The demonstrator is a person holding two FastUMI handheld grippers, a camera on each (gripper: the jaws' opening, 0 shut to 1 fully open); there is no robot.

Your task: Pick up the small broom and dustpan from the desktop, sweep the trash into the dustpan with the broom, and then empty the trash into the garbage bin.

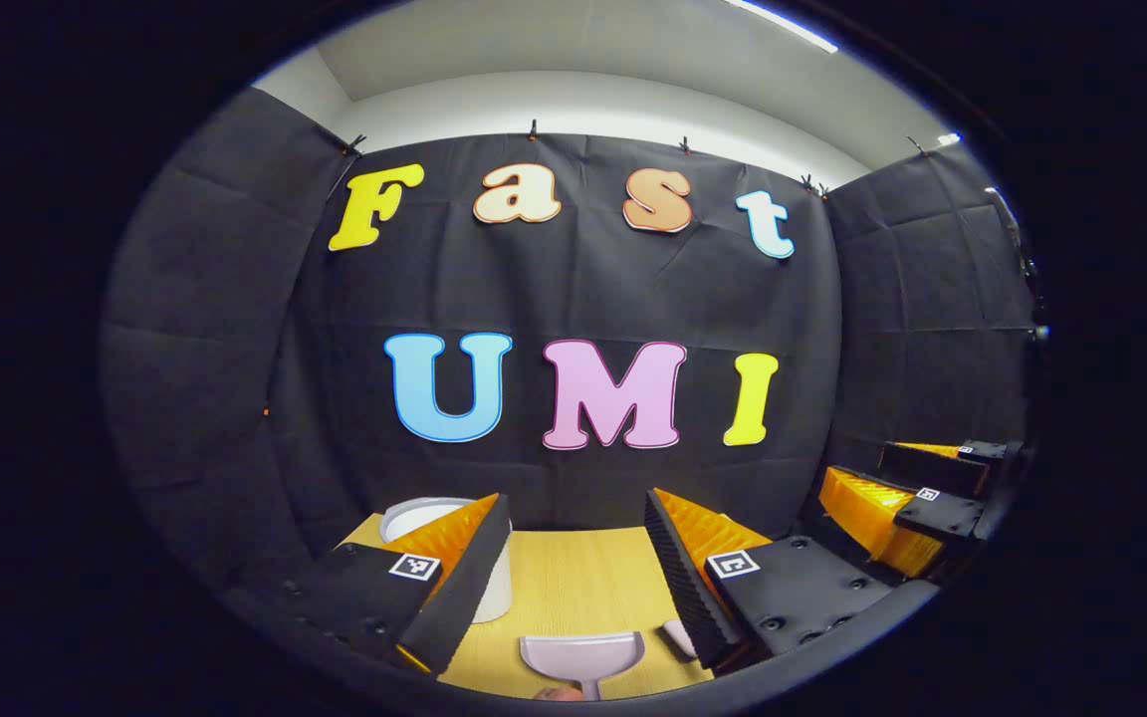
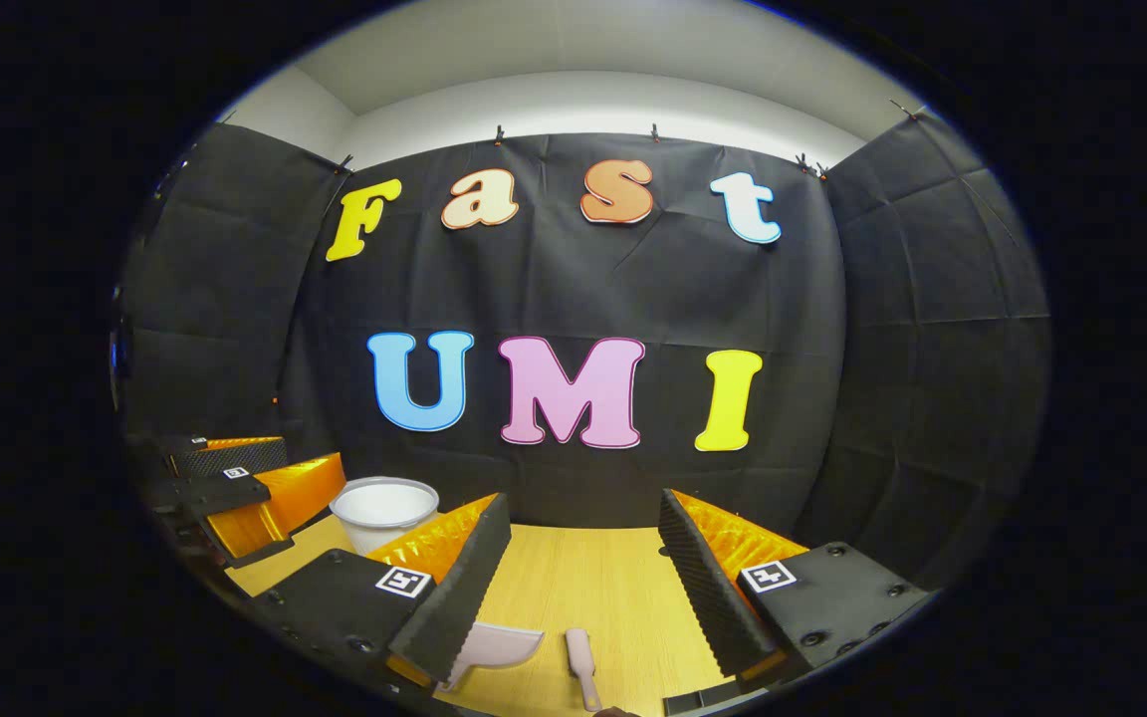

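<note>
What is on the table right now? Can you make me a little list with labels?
table: wooden desktop
dustpan: pale, lying flat on the table
broom: small, lying right of the dustpan
bin: white, at the far left of the table
left gripper: open above the dustpan, holding nothing
right gripper: open above the broom, holding nothing
trash: cannot tell
</note>
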